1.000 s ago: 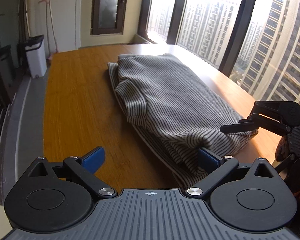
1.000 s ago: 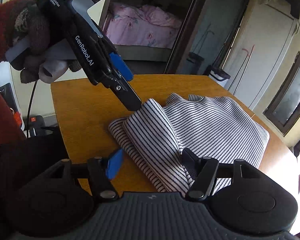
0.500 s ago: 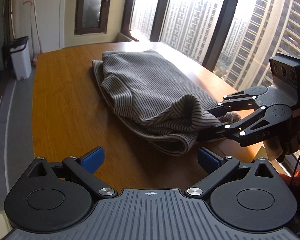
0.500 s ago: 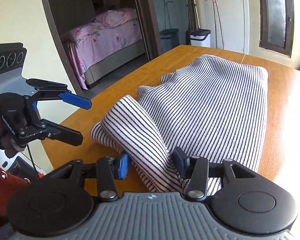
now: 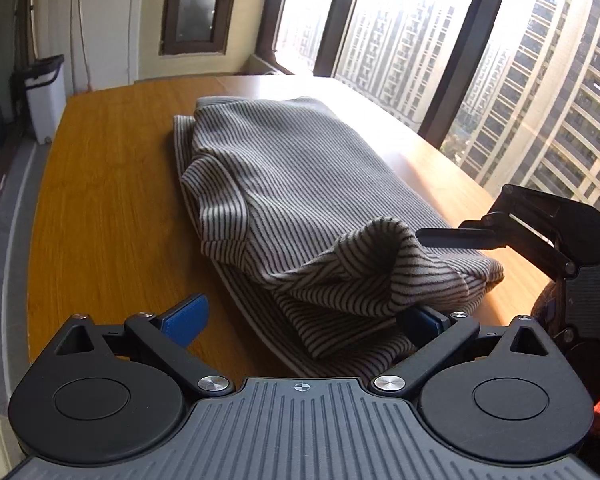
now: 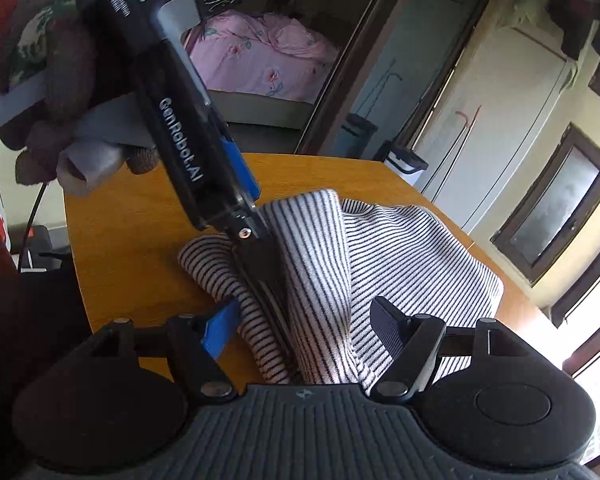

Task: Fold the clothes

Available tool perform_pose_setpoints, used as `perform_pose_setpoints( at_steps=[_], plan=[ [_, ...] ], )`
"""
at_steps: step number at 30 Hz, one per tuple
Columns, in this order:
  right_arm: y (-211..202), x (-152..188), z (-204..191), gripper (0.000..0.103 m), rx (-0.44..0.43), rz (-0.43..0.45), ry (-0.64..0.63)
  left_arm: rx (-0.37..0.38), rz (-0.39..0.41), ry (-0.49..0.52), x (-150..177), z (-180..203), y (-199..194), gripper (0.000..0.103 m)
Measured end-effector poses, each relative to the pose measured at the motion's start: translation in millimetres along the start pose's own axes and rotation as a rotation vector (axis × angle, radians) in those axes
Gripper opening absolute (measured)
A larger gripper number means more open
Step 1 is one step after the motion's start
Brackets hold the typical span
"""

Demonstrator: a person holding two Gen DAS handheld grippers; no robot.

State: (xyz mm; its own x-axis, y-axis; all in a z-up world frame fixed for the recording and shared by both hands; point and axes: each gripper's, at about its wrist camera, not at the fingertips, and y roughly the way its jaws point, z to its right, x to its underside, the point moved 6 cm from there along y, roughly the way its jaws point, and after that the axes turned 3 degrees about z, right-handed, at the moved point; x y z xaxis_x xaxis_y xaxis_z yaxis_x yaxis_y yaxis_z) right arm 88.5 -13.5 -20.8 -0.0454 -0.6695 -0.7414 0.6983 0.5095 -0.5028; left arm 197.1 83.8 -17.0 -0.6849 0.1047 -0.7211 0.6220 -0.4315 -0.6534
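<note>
A grey-and-white striped garment lies folded on the wooden table, its near corner bunched into a raised fold. My left gripper is open, and that corner lies between its wide jaws. In the right wrist view, a gloved hand holds the left gripper, with one finger resting on the cloth. My right gripper has its jaws opening. The striped fold stands between them, but the pads do not clamp it. Seen from the left wrist, the right gripper reaches the fold from the right.
A white bin with a black lid stands beyond the table's far left corner. Tall windows run along the table's right side. A doorway behind the table's end shows a bed with a pink cover. Bare wood lies left of the garment.
The right jaws narrowed on the fold half a second ago and have widened again. My left gripper drew back, then returned over the garment's near corner.
</note>
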Motion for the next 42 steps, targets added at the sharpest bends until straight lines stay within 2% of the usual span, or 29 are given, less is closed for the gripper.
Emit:
perform_pose_setpoints(
  at_steps=[2,4,5,6,8,12,14,16,19,21,22,23,25,26,28,30,31,33,35,36,38,40,42],
  plan=[
    [6.2,1.6,-9.0,0.077,0.058,0.008,-0.104,0.018,0.021,-0.043,-8.2,0.8,0.7,0.102],
    [10.2,-0.8,-9.4,0.074,0.080,0.022,-0.148,0.041,0.030,-0.081,-13.6,1.1,1.0,0.102],
    [11.3,-1.7,-5.5,0.061,0.085,0.023,-0.164,0.046,0.031,-0.091,-15.1,1.1,0.5,0.102],
    [12.4,-2.6,-1.6,0.041,0.091,0.024,-0.181,0.046,0.038,-0.088,-15.0,0.7,-2.3,0.102],
    [11.8,-2.4,13.8,0.031,0.127,0.012,-0.201,0.053,0.062,-0.090,-13.0,-1.8,-11.8,0.102],
    [2.8,5.1,35.3,0.031,0.116,-0.022,-0.185,0.058,0.077,-0.118,-7.1,-12.7,-23.5,0.102],
    [-3.8,6.9,37.2,0.033,0.065,-0.022,-0.119,0.052,0.076,-0.123,-4.0,-16.6,-25.7,0.102],
    [-10.2,8.3,37.0,0.041,0.012,-0.015,-0.050,0.033,0.063,-0.114,-3.5,-16.2,-21.8,0.102],
    [-10.7,10.1,31.9,0.047,0.043,0.014,-0.083,0.031,0.051,-0.105,-1.8,-14.5,-17.2,0.102],
    [-6.9,8.5,29.2,0.057,0.049,0.035,-0.096,0.033,0.048,-0.104,-3.3,-14.6,-16.0,0.102],
    [-3.0,6.7,29.5,0.057,0.044,0.045,-0.091,0.030,0.050,-0.102,-4.7,-14.1,-14.9,0.102],
    [-0.5,4.3,35.0,0.057,0.033,0.051,-0.079,0.028,0.052,-0.101,-5.6,-13.7,-14.5,0.102],
    [12.9,-1.5,40.7,0.023,0.048,0.043,-0.083,0.020,0.055,-0.102,-5.3,-14.2,-16.3,0.102],
    [15.3,-6.2,48.9,0.014,0.100,0.056,-0.097,0.014,0.056,-0.103,-4.5,-15.5,-17.8,0.102],
    [13.9,-19.2,72.0,0.014,0.182,0.101,-0.070,0.000,0.058,-0.117,-2.3,-21.8,-21.7,0.102],
    [11.8,-27.5,84.3,0.014,0.197,0.122,-0.054,-0.015,0.058,-0.136,0.0,-29.7,-25.8,0.102],
    [12.6,-26.8,81.1,0.014,0.177,0.113,-0.062,-0.023,0.060,-0.145,0.7,-33.1,-27.2,0.102],
    [21.0,-13.4,55.7,0.014,0.062,0.055,-0.081,-0.028,0.068,-0.159,-0.4,-35.3,-27.8,0.102],
    [21.4,4.7,21.0,0.015,-0.015,0.001,-0.107,-0.015,0.079,-0.160,-3.0,-31.7,-29.0,0.102],
    [21.2,9.8,10.0,0.022,-0.007,0.009,-0.122,-0.004,0.081,-0.153,-4.0,-27.9,-29.2,0.102],
    [16.3,11.7,1.4,0.024,0.002,0.021,-0.130,0.018,0.078,-0.130,-6.2,-18.5,-27.1,0.102],
    [9.9,8.4,8.1,0.028,-0.043,0.016,-0.073,0.035,0.075,-0.109,-10.3,-9.8,-21.0,0.102],
    [3.4,6.1,13.2,0.029,-0.065,0.012,-0.071,0.052,0.071,-0.090,-13.1,-2.0,-13.0,0.102]
  ],
)
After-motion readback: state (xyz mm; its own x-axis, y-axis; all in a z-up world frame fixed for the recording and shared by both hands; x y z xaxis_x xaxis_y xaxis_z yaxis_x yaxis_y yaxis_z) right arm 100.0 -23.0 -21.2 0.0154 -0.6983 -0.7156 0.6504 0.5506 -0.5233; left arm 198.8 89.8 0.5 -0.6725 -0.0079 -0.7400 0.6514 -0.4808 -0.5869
